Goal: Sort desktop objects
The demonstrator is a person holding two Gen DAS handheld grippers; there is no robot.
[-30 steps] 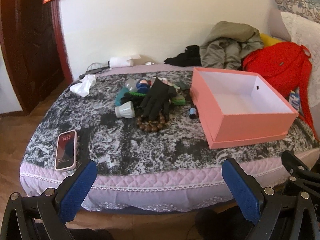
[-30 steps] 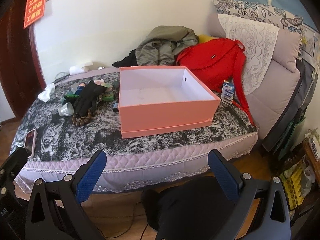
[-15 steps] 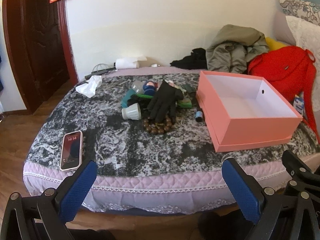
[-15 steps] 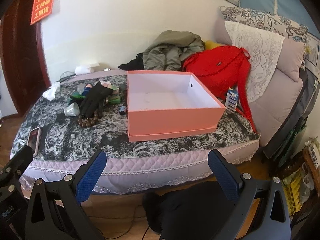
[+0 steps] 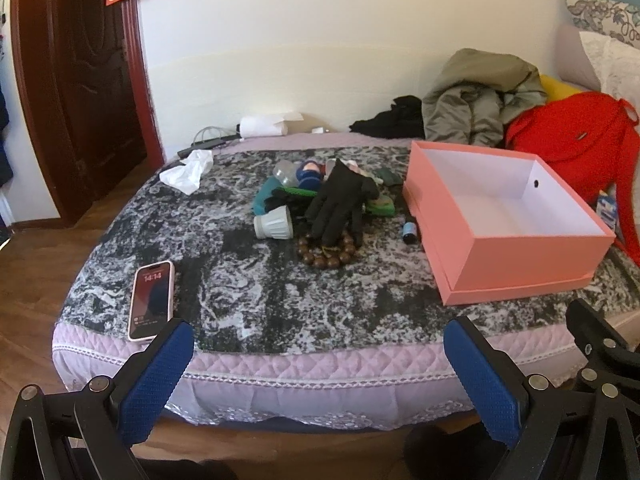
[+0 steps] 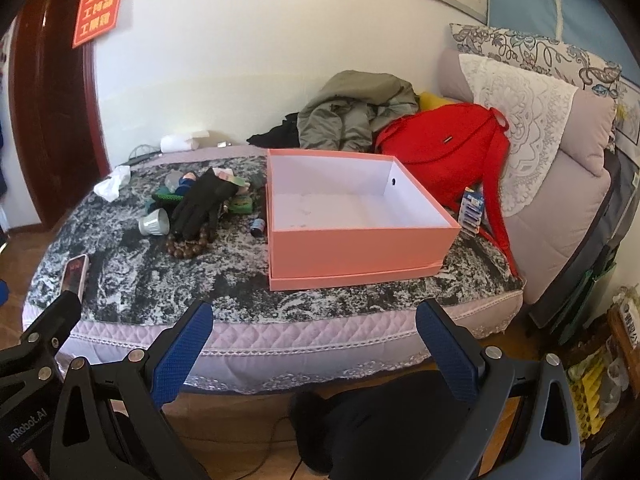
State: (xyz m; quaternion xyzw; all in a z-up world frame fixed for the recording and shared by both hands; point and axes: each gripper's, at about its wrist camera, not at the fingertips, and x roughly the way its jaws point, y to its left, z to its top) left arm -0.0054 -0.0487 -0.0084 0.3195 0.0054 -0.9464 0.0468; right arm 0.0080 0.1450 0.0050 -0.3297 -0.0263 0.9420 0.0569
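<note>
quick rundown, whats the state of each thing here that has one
pink box: open, nothing inside
phone: face up, screen lit
white cup: tipped on its side
black glove: draped over the bead bracelet
small bottle: lying down beside the box
left gripper: jaws open, nothing held
right gripper: jaws open, nothing held
</note>
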